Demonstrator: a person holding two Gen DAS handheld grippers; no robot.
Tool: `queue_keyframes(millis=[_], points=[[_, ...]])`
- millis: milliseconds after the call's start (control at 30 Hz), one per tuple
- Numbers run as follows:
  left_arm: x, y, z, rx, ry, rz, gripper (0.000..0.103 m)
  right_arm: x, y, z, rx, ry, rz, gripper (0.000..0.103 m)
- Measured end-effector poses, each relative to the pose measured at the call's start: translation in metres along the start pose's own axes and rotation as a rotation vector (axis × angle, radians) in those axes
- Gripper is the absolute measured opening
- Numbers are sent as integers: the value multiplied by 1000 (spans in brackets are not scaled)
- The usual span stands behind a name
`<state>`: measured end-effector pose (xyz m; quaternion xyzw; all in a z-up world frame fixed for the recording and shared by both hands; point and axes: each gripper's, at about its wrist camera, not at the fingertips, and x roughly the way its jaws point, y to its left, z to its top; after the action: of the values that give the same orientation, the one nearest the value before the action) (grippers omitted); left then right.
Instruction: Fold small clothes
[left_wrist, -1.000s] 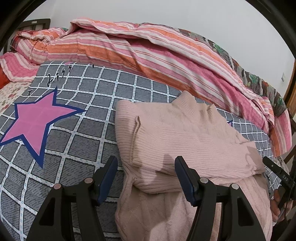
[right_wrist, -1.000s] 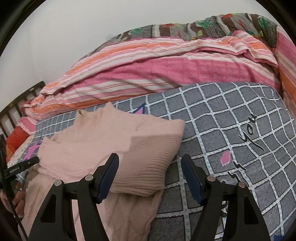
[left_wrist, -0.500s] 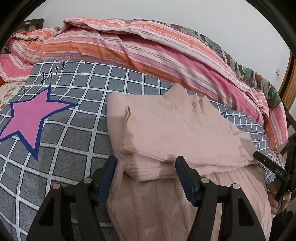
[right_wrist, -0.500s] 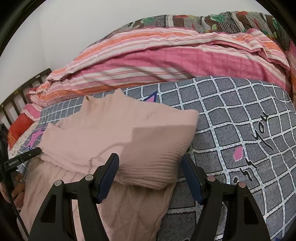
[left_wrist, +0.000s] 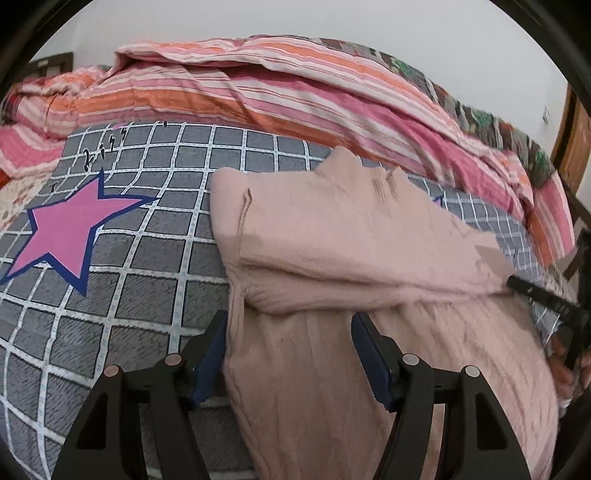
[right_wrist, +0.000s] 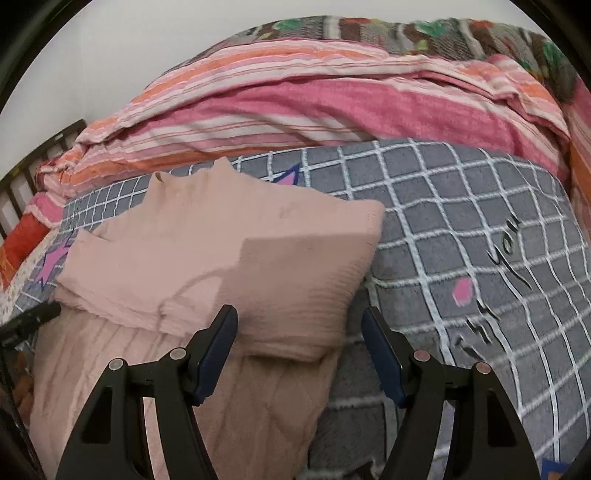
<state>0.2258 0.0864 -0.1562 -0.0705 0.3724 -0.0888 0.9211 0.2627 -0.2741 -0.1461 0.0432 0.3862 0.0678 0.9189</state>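
Two grippers hang low over a pink sweater (left_wrist: 354, 236) that lies on a grey checked blanket (left_wrist: 155, 258) — sleeves already folded across the chest, collar pointing toward the striped quilt (left_wrist: 295, 96) heaped along the wall side of the bed.

The left gripper (left_wrist: 290, 350) has its jaws spread wide, holding nothing. Its blue-padded fingers (left_wrist: 208, 363) straddle the sweater's left edge near the hem: one pad sits over the blanket just beside the knit, the other over the cable-knit body. A pink star (left_wrist: 62, 236) printed on the blanket lies well to the left of the sweater.

The right gripper (right_wrist: 299, 350) is likewise spread and empty. One finger (right_wrist: 218, 350) is over the lower body of the sweater (right_wrist: 229, 258), the other over the blanket (right_wrist: 461, 206) beside the right edge, just below the folded sleeve's thick roll. Script lettering (right_wrist: 506, 254) runs across the blanket further right.

Whether either gripper's pads actually touch the fabric cannot be told — both views are slightly blurred. The quilt (right_wrist: 314, 96) fills the background of the right view too.
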Motion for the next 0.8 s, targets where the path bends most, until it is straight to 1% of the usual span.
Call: queue_keyframes(millis=[67, 100, 133, 200, 300, 367, 433, 467, 500, 533, 600, 667, 733, 800], points=[[-4, -4, -5, 44, 6, 19, 65, -12, -2, -10, 29, 13, 28, 69], [-8, -6, -10, 65, 10, 28, 65, -17, -3, -17, 34, 16, 25, 69], [-13, -8, -14, 76, 11, 25, 65, -24, -4, -28, 40, 20, 21, 69], [-24, -6, -25, 86, 18, -3, 65, -35, -5, -43, 48, 24, 25, 69], [-41, -2, -43, 66, 9, -25, 66, -59, -6, -66, 57, 12, 57, 69], [-54, 0, -55, 57, -3, -38, 70, -74, -3, -84, 37, 5, 70, 69], [-68, 0, -68, 57, -16, -49, 72, -88, 0, -99, 23, -8, 78, 69], [-74, 0, -75, 54, -15, -57, 76, -95, 1, -107, 24, -15, 89, 69], [-79, 0, -82, 44, 1, -72, 77, -101, 1, -115, 33, -20, 102, 69], [-82, 0, -87, 38, 8, -82, 77, -108, 0, -123, 50, -30, 113, 69], [-94, -2, -102, 42, -2, -82, 77, -119, -1, -135, 73, -40, 118, 69], [-107, -1, -115, 35, -2, -89, 77, -129, -2, -150, 95, -22, 123, 69], [-115, 2, -125, -2, -1, -106, 76, -136, -1, -164, 107, -14, 140, 68], [-121, 4, -136, -38, 11, -122, 75, -144, 3, -176, 100, -8, 137, 68]])
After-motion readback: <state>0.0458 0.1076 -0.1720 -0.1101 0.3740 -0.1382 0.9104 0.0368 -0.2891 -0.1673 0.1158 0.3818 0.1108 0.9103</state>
